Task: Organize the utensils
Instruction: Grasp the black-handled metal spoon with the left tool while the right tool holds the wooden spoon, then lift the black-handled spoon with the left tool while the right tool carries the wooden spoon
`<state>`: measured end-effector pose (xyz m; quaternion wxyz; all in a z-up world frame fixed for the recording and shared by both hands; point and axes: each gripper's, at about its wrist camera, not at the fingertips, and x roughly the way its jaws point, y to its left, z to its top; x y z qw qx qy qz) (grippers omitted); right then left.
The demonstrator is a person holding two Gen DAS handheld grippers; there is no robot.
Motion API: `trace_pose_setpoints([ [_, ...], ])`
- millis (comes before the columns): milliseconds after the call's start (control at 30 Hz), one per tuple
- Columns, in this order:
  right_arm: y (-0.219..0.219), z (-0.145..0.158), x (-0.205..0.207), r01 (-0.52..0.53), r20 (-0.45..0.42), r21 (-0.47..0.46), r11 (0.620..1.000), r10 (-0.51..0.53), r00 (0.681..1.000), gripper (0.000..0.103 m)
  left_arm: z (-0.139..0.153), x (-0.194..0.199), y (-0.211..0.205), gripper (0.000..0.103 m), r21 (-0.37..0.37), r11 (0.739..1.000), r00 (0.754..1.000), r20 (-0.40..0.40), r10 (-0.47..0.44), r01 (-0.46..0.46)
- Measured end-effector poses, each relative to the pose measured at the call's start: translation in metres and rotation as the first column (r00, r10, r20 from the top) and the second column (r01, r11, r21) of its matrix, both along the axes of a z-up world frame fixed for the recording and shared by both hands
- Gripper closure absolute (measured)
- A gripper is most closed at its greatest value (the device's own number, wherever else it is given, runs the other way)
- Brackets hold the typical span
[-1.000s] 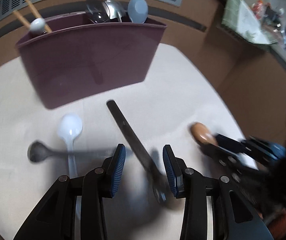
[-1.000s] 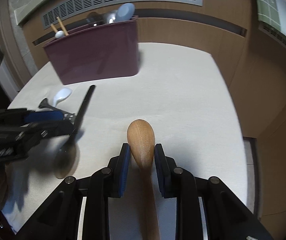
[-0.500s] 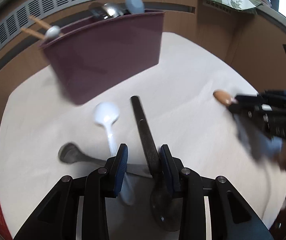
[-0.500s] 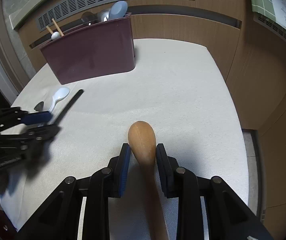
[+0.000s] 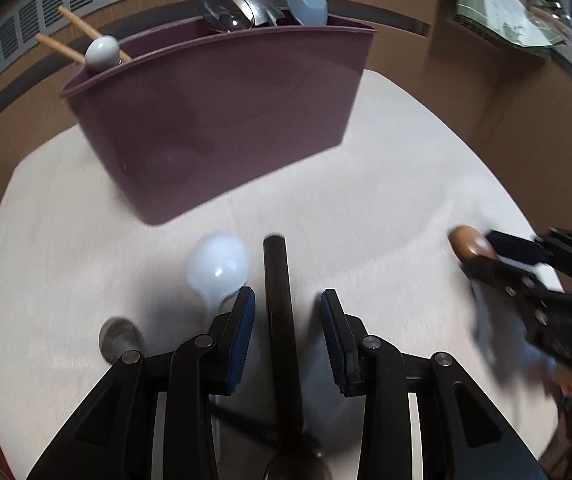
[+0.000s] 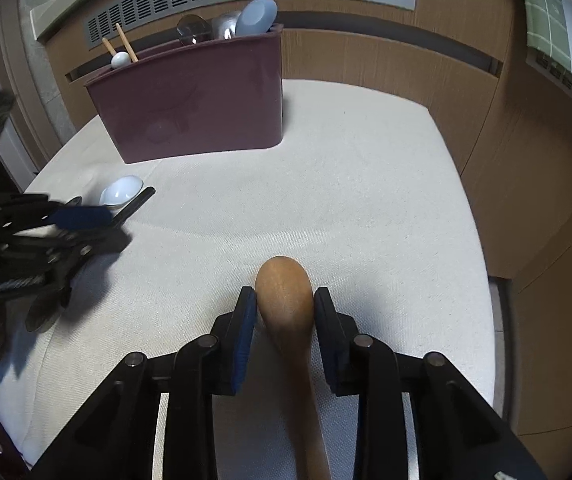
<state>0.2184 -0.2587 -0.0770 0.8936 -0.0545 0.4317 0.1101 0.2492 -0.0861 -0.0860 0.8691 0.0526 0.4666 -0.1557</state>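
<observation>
A maroon utensil holder stands at the back of the table; it also shows in the right wrist view. My left gripper is open around the handle of a black spoon, pads apart from it. A white plastic spoon and a dark metal spoon lie to its left. My right gripper is shut on a wooden spoon, bowl pointing forward, low over the table.
The holder holds chopsticks, metal spoons and a blue spoon. A white cloth covers the table. Wooden panels stand behind and to the right.
My left gripper has swung straight onto the black spoon's handle and opened wider around it. The right gripper with the wooden spoon has moved slightly forward.
</observation>
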Motion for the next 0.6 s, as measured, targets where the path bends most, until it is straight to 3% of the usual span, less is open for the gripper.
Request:
trace_pose_setpoints([
  [133,-0.003,0.006,-0.005,-0.001,0.035,0.008,1.000,0.001,0.999,0.076,0.000,0.001,-0.006,0.069,0.003,0.999,0.999,0.004,0.038,-0.038],
  [200,-0.004,0.007,-0.005,0.003,0.045,0.011,1.000,-0.004,0.999,0.076,0.000,0.000,-0.004,0.074,-0.012,0.999,0.999,0.015,0.049,-0.049],
  [267,-0.005,0.009,-0.006,0.010,0.057,0.014,1.000,-0.011,0.998,0.076,0.001,-0.003,-0.001,0.088,-0.030,0.998,0.999,0.019,0.048,-0.048],
  [300,-0.006,0.010,-0.006,0.011,0.060,0.019,1.000,-0.012,0.998,0.076,0.000,-0.004,-0.001,0.091,-0.044,0.998,0.999,0.011,0.047,-0.046],
  [467,-0.007,0.016,-0.010,0.012,0.081,0.033,0.999,-0.014,0.997,0.076,0.017,-0.033,0.008,0.091,-0.093,0.996,0.999,0.040,0.010,-0.006],
  [600,-0.006,0.023,-0.012,0.004,0.102,0.043,0.999,-0.009,0.995,0.076,0.040,-0.050,0.024,0.091,-0.196,0.981,0.998,0.061,0.014,-0.002],
])
